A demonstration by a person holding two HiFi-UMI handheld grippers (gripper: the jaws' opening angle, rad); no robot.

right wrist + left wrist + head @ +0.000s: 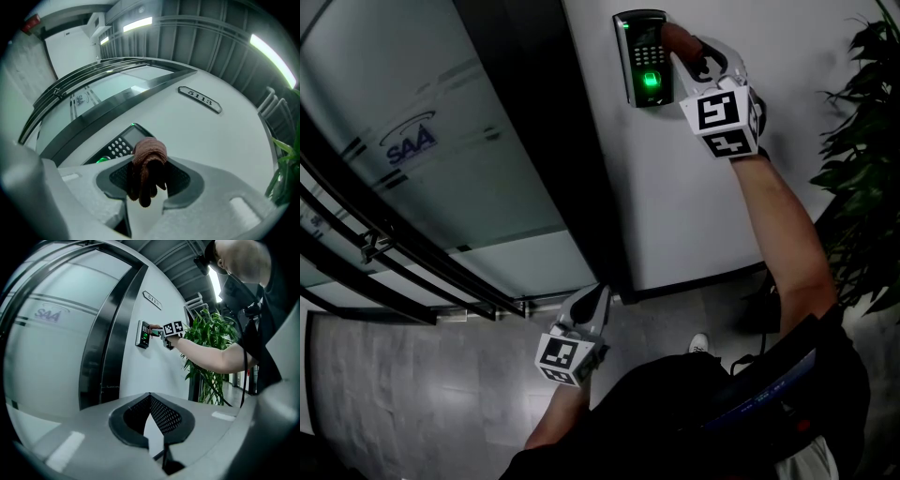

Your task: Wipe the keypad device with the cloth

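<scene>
Pinching one bunched reddish-brown cloth (150, 151) tight between its jaws, your right gripper (148, 177) sets the wad at the right edge of the black wall-mounted keypad device (639, 58), so fabric rather than plastic meets it. Your left gripper (151, 414) hangs low, closed and empty, apparently unneeded. One cloth, one device, two grippers.

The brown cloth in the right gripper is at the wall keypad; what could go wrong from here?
The bunched brown cloth sits by the number keys and green-lit sensor of the black keypad device; rubbing may press keys. The right gripper pinches it with loose ends hanging, so it could slip out.
</scene>
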